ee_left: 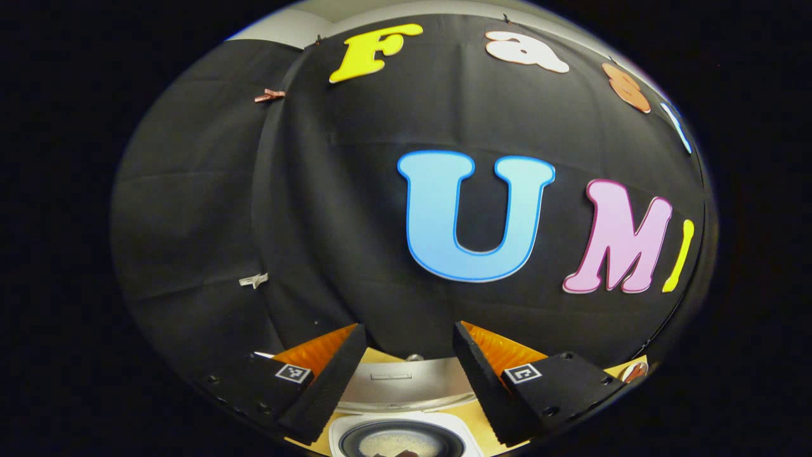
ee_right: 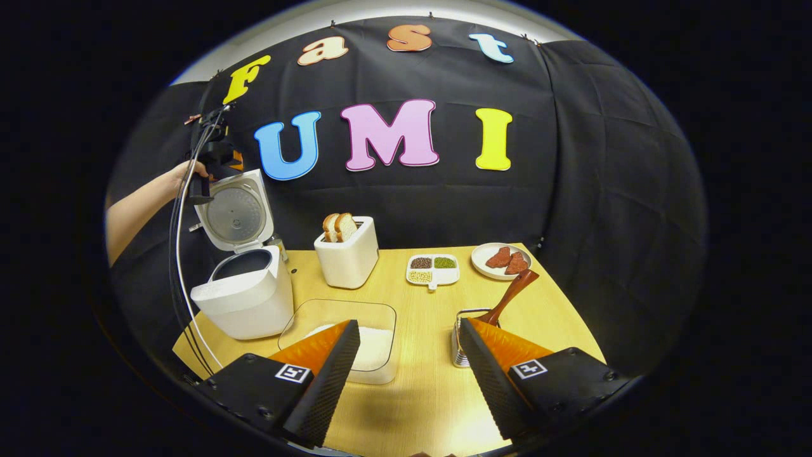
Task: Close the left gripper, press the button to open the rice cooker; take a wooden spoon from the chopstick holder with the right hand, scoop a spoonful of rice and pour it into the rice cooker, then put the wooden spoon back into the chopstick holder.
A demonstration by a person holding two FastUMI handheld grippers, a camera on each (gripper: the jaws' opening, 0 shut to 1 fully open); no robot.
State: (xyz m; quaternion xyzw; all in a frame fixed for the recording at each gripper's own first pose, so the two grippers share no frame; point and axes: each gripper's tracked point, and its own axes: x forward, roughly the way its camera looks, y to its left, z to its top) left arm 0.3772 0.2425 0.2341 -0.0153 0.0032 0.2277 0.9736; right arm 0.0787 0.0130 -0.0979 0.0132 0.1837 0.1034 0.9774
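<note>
Wooden spoon (ee_right: 507,297) bowl hidden inside chopstick holder (ee_right: 462,343).

We observed right gripper (ee_right: 409,371) level, low and forward-facing in right gripper view, fingers (ee_right: 330,381) spread wide, nothing between them. We noted left gripper (ee_left: 409,374) in left gripper view likewise parted, jaws wide, gap between them unoccupied, pointing forward and slightly downward. In right gripper view we recorded left gripper (ee_right: 212,155) raised high at far left, held by person's hand (ee_right: 184,174), bare forearm (ee_right: 136,212) extended toward it from left edge. Cables (ee_right: 181,266) hung down from that gripper.
</note>
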